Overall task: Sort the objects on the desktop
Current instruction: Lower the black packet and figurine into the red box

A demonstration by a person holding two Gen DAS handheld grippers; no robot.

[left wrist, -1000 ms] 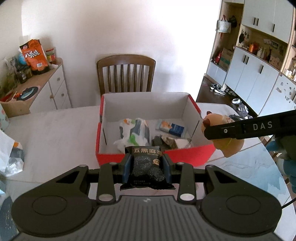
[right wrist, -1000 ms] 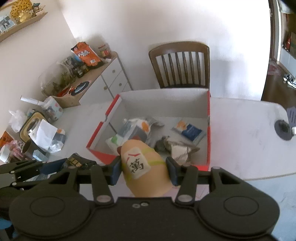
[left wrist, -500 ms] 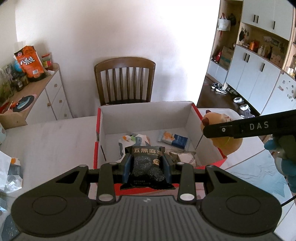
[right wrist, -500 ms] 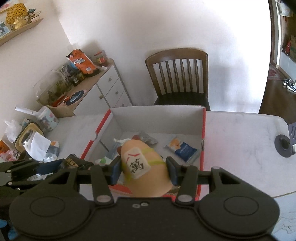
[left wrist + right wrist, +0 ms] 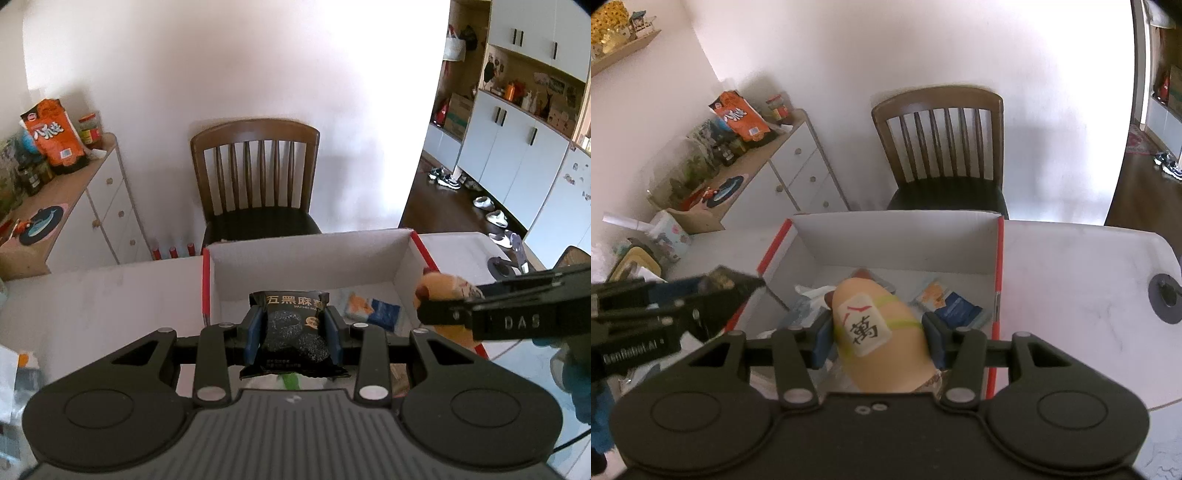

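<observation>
With both loads over box (image 5: 905, 236): snack pkt (image 5: 293, 328), plush (image 5: 882, 339)

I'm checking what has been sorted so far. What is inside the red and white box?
In the red and white box lie a blue and orange packet and crumpled white wrappers. The plush toy in the right gripper covers the near floor.

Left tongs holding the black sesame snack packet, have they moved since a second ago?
Yes. The left tongs with the black snack packet have advanced over the red-and-white cardboard box, whose near wall has dropped out of view.
</observation>
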